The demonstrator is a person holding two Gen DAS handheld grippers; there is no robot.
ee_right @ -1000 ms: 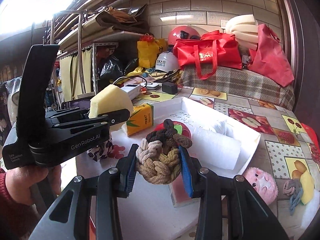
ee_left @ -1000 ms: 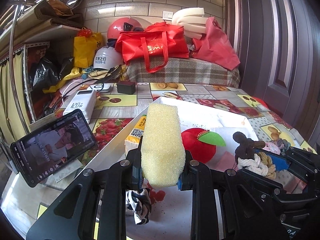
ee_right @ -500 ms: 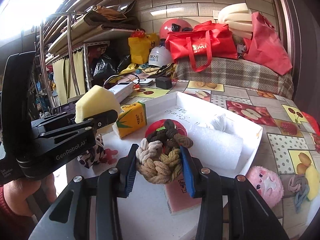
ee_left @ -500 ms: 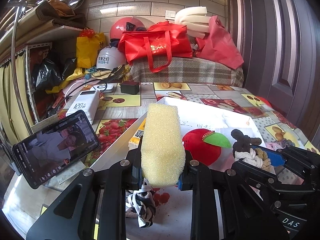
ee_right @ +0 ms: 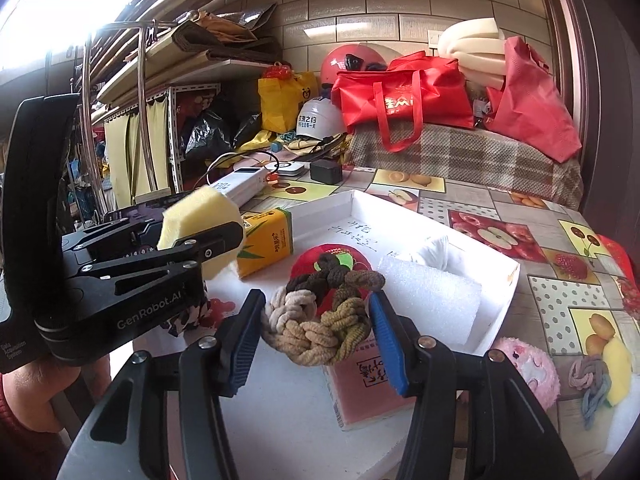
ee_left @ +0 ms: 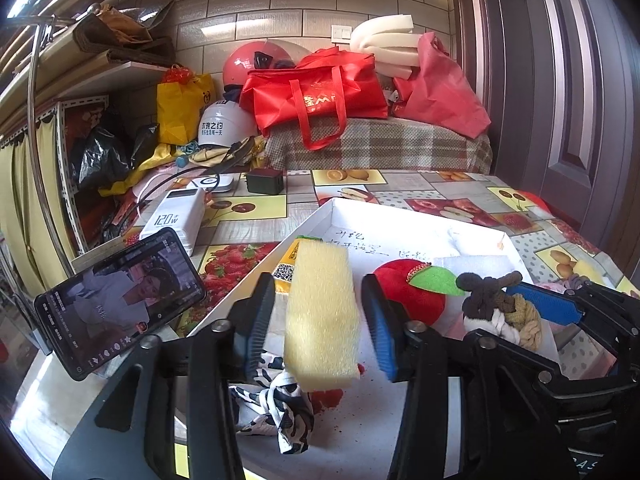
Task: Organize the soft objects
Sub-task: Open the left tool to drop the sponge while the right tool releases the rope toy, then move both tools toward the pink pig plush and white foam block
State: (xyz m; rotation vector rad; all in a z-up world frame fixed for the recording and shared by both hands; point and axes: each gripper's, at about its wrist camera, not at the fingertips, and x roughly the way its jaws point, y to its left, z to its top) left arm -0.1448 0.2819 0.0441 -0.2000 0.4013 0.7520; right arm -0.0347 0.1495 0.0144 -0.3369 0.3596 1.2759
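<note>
**Sponge and braided rope released over tray**

Sponge (ee_left: pixel 320 312), yellow, stands upright between the left tool's (ee_left: pixel 320 320) blue pads, which have just been opening; gaps show on both sides. Braided rope (ee_right: pixel 320 320) sits between the right tool's (ee_right: pixel 316 336) pads, likewise just parting, one pad clear of it. Both tools are over the near end of the white tray (ee_right: pixel 500 292) on the desk (ee_right: pixel 560 280).
</note>
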